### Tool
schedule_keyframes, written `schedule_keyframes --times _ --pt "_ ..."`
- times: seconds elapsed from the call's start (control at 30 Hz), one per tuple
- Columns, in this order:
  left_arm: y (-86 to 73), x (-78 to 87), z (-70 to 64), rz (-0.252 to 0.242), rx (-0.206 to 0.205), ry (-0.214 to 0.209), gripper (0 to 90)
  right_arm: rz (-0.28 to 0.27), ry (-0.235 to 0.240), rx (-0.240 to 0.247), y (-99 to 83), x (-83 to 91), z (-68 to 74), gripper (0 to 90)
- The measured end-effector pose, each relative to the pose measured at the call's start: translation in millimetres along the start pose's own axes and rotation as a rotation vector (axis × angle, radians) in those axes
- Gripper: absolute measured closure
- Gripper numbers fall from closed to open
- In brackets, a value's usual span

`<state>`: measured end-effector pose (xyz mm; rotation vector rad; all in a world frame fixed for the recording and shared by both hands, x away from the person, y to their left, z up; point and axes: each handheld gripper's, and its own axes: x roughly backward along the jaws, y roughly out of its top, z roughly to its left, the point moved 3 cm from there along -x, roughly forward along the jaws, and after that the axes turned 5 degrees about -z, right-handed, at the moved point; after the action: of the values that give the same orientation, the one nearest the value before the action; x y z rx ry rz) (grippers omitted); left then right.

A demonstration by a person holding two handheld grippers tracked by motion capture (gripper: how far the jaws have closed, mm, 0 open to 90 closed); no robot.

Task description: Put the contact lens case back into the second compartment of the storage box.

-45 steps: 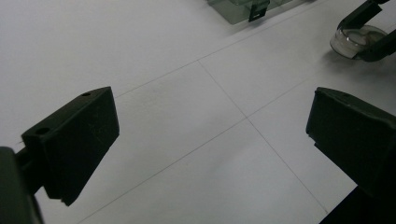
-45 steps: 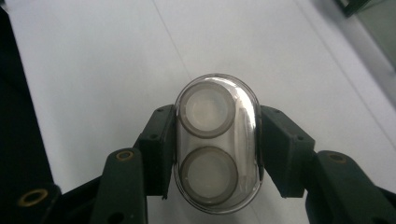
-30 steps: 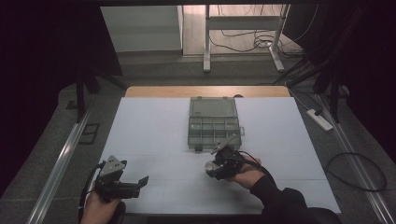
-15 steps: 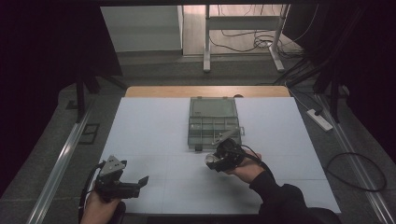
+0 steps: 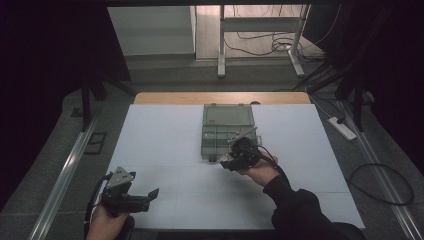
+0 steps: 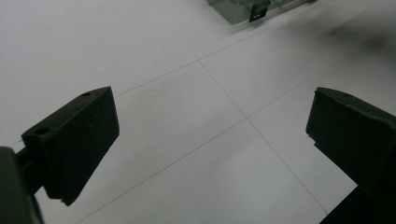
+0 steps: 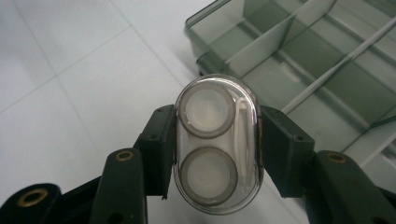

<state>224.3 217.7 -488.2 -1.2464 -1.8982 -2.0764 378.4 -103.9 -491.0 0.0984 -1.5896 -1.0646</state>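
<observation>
One clear case (image 7: pixel 217 144) with two round cups is clamped in the right gripper (image 5: pixel 239 156) – just beside one compartment box (image 5: pixel 227 131). Left gripper (image 6: pixel 210 140) gapes wide over the white table (image 5: pixel 165 135); dark room.

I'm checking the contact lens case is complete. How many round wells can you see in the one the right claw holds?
2. In the clear oval case, one round well sits farther from the right claw base, one well nearer it.
</observation>
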Motion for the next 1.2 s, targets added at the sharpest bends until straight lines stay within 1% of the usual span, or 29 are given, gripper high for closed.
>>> schedule_keyframes --times 0.03,0.07,0.23,0.4,0.9,1.2 --pt "0.0 0.0 -0.1 0.0 0.0 0.0 2.5 0.001 -0.005 -0.005 1.3 -0.6 -1.2 49.0" --pt "0.0 0.0 -0.1 0.0 -0.001 0.0 2.5 -0.009 -0.017 -0.012 4.5 -2.1 -4.0 49.0" --pt "0.0 0.0 -0.1 0.0 -0.001 0.0 2.5 -0.021 -0.04 -0.028 10.9 -5.7 -9.8 49.0" --pt "0.0 -0.1 -0.1 0.001 -0.002 0.0 2.5 -0.032 -0.053 -0.046 15.9 -9.8 -15.1 49.1" --pt "-0.1 0.0 0.8 -0.001 0.005 -0.006 2.6 -0.063 -0.117 -0.1 31.9 -28.6 -35.0 49.1" --pt "-0.1 0.1 0.8 0.0 0.005 -0.006 2.7 -0.061 -0.154 -0.12 42.1 -39.1 -44.5 49.1"
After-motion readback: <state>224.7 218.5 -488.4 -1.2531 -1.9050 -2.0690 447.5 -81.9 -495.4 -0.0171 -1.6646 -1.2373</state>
